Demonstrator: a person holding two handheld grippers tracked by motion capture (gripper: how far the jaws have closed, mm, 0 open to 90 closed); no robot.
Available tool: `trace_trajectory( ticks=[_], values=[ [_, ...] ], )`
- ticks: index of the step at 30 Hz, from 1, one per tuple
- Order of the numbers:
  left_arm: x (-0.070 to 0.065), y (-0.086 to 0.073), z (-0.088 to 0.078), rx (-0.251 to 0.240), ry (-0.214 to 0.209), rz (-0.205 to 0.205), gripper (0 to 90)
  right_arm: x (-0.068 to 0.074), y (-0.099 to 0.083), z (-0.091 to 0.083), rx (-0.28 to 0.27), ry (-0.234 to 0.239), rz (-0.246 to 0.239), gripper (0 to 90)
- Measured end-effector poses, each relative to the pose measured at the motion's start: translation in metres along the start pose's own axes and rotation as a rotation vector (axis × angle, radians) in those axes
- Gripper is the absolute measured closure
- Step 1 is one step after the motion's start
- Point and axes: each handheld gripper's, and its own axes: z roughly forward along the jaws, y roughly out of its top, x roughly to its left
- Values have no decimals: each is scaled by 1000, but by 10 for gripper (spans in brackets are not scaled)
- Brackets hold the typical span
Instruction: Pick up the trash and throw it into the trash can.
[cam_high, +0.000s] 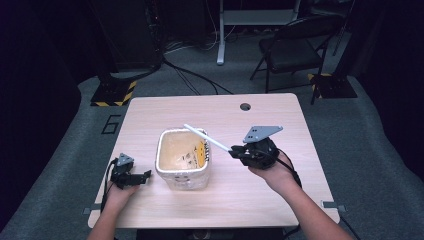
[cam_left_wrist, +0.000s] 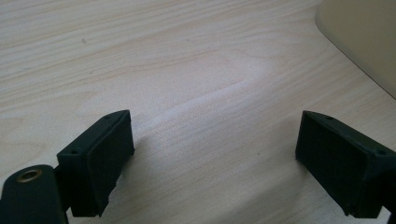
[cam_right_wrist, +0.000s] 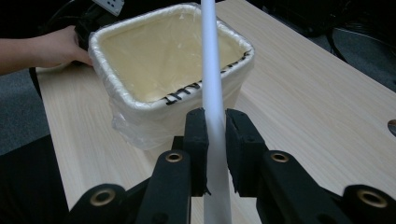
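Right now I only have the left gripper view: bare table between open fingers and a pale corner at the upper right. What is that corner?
Observer: A cream bin lined with clear plastic, standing just beside the left gripper.
Operator: Where is the other gripper?
Observer: The right gripper is on the bin's other side, its fingers shut on a white stick.
Operator: Where does the stick point?
Observer: Toward the bin; in the high view its free end crosses the rim.
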Motion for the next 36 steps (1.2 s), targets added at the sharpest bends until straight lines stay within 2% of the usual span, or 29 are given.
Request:
trace_trajectory(
  ticks=[12,15,23,32,36],
  values=[
    [0,0,0,0,0,0,109,19,8,22,36,43,-55,786],
    [0,0,0,0,0,0,109,22,10,28,47,50,-44,786],
    [0,0,0,0,0,0,109,27,12,40,74,64,-52,784],
    [0,0,0,0,0,0,108,28,14,50,107,58,-34,780],
    [0,0,0,0,0,0,109,29,15,54,111,58,-42,771]
  ],
)
